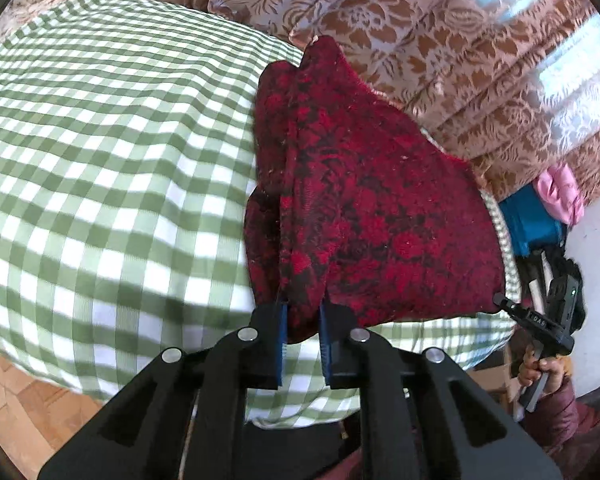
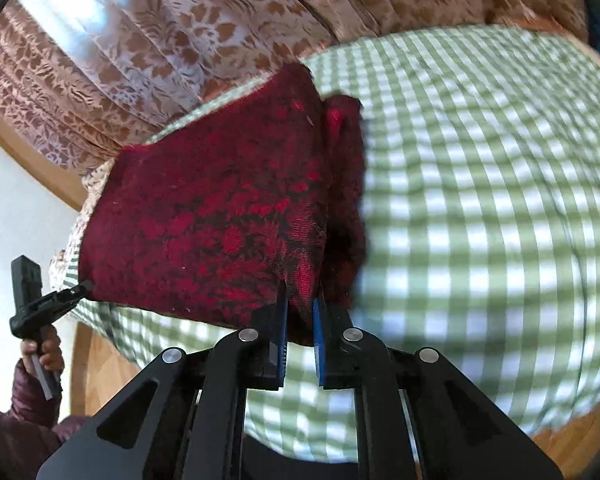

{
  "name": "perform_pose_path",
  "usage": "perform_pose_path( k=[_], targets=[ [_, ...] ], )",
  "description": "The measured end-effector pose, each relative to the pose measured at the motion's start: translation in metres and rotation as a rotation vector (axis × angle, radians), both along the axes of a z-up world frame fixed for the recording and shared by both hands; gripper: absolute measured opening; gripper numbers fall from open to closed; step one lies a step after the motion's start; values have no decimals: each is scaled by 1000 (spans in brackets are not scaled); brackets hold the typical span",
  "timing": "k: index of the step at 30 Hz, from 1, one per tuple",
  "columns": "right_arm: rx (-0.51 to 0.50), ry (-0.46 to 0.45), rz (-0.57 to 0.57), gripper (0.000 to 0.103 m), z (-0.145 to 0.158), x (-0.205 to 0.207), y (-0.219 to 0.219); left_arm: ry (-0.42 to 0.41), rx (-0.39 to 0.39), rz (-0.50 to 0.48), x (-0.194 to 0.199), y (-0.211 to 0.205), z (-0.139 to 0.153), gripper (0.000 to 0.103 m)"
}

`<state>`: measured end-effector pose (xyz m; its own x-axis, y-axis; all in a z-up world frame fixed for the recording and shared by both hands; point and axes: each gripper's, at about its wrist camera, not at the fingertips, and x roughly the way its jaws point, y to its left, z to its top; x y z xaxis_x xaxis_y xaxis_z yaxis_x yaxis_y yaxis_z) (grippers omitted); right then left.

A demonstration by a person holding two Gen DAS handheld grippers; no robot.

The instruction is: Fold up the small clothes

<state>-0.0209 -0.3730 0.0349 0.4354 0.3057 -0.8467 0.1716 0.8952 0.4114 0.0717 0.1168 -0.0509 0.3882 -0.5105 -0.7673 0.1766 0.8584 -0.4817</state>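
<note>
At the centre of both wrist views, a dark red patterned cloth (image 1: 364, 200) hangs lifted over the green-checked desk (image 1: 100, 152). The left tool (image 1: 303, 320) and the right tool (image 2: 300, 316) are each clamped on a near corner of it. This looks like the carry stage of a fold; next, both corners likely need laying down level. The cloth's far edge and underside are hidden, and motion blur softens the right view.
</note>
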Motion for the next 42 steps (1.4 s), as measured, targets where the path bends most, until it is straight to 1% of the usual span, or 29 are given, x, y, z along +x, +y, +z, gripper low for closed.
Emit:
perform_pose_path(
  k=[2, 3, 4, 5, 6, 8, 9, 10, 12, 13, 15, 17, 20, 27, 31, 36, 40, 42],
  targets=[
    [4, 7, -17, 9, -7, 2, -1, -19, 53, 17, 0, -4, 4, 24],
    [-4, 6, -7, 9, -7, 6, 2, -33, 61, 20, 1, -5, 8, 25],
    [-23, 3, 2, 10, -6, 8, 4, -71, 77, 37, 2, -5, 16, 32],
    [-42, -2, 5, 11, -4, 12, 6, -101, 88, 44, 3, -5, 23, 42],
    [-37, -6, 5, 14, -2, 14, 5, -134, 97, 46, 6, -5, 31, 44],
    [-41, -22, -16, 29, 4, 19, 1, -183, 127, 71, 13, -4, 44, 47],
    [-48, -42, -38, 50, 10, 20, -1, -201, 156, 83, 17, -5, 50, 47],
    [-53, -56, -53, 63, 14, 21, -3, -231, 205, 98, 21, -7, 57, 47],
    [-59, -73, -73, 64, 20, 23, -6, -275, 269, 117, 25, -12, 67, 49],
    [-62, -78, -78, 65, 22, 26, -6, -301, 298, 128, 25, -13, 73, 53],
    [-73, -87, -81, 71, 26, 31, -3, -334, 335, 141, 26, -16, 78, 55],
    [-74, -95, -79, 71, 28, 39, 0, -352, 378, 147, 29, -19, 81, 58],
    [-78, -100, -82, 71, 29, 53, 4, -364, 402, 148, 30, -22, 83, 58],
    [-95, -110, -92, 71, 29, 87, 10, -361, 452, 152, 45, -30, 81, 58],
    [-94, -123, -107, 71, 28, 106, 7, -358, 455, 151, 55, -32, 80, 58],
    [-111, -117, -109, 71, 24, 130, 4, -357, 472, 136, 69, -38, 78, 58],
    [-124, -100, -121, 71, 19, 148, 0, -344, 482, 98, 88, -47, 74, 64],
    [-116, -92, -133, 71, 16, 157, -5, -324, 485, 83, 104, -51, 69, 64]
  ],
)
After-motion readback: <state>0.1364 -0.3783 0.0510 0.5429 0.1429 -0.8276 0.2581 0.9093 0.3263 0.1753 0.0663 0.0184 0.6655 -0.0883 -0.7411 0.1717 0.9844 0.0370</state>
